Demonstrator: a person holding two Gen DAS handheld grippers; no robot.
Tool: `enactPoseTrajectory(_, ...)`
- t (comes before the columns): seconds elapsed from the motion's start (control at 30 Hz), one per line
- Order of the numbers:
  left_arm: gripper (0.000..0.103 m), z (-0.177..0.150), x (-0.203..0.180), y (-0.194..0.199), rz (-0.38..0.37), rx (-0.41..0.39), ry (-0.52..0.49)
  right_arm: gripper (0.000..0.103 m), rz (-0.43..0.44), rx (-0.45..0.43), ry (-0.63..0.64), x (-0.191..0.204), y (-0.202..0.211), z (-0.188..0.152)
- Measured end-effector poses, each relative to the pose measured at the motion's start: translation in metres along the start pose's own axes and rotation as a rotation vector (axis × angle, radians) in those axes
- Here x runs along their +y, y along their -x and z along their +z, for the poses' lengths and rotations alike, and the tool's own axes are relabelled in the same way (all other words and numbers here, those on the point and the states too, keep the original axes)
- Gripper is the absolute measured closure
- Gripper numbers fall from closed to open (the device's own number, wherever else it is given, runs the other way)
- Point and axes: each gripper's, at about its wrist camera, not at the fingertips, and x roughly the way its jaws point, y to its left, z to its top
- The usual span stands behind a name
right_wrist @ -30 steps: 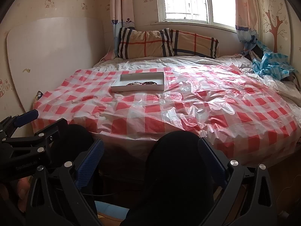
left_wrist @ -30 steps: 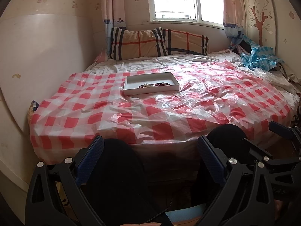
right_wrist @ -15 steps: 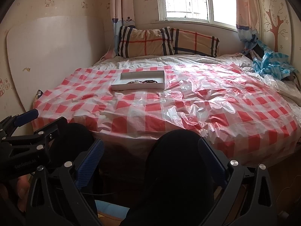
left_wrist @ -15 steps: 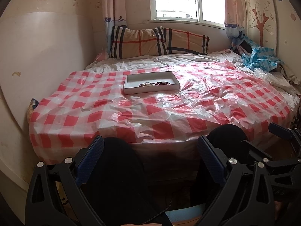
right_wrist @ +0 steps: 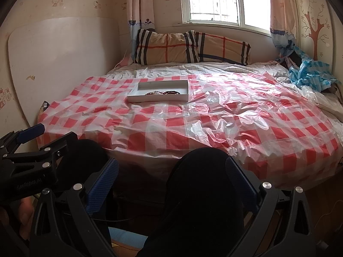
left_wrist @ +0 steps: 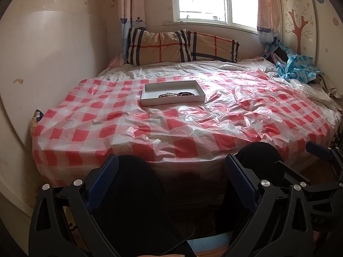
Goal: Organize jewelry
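Observation:
A white shallow box lies on the bed's red-and-white checked plastic sheet, far ahead. It holds several bracelets, dark red and pale beaded ones, bunched at its near side. The box also shows in the right wrist view with the bracelets. My left gripper is open and empty, held low over the person's knees in front of the bed. My right gripper is open and empty at the same height. Each gripper shows at the edge of the other's view.
Two plaid pillows lie at the head of the bed under the window. A blue checked plastic bundle sits at the far right. A white board leans on the left wall. The person's dark-clad knees fill the foreground.
Both views have tilted slightly, so the bed and box sit a little lower in frame. Both grippers stay open and empty.

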Motion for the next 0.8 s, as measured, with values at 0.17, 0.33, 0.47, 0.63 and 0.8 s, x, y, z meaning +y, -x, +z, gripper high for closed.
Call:
enactPoseTrajectory(0.17,0.008,-0.002,-0.001,0.0002,-0.001,0.003,0.005,0.007,0.0,0.0,0.001,0.0003,-0.0002,0.0005)
enactPoseTrajectory(0.33,0.008,-0.0022,-0.0011,0.0,-0.003,0.006,0.004,0.007,-0.001,0.001,0.001,0.0003,-0.0002,0.0007)
enactPoseTrajectory(0.47,0.008,-0.0033,-0.0024,0.0001,-0.006,0.008,0.008,0.007,0.0,0.002,0.002,-0.0006,-0.0003,0.0002)
enactPoseTrajectory(0.63,0.008,-0.0044,-0.0041,-0.0021,-0.016,0.023,0.015,0.007,0.0,0.003,0.004,0.0002,-0.0009,0.001)
enactPoseTrajectory(0.8,0.008,-0.0067,-0.0062,-0.0082,-0.042,0.059,0.04,0.007,0.003,0.006,0.002,-0.0013,-0.0003,-0.0029)
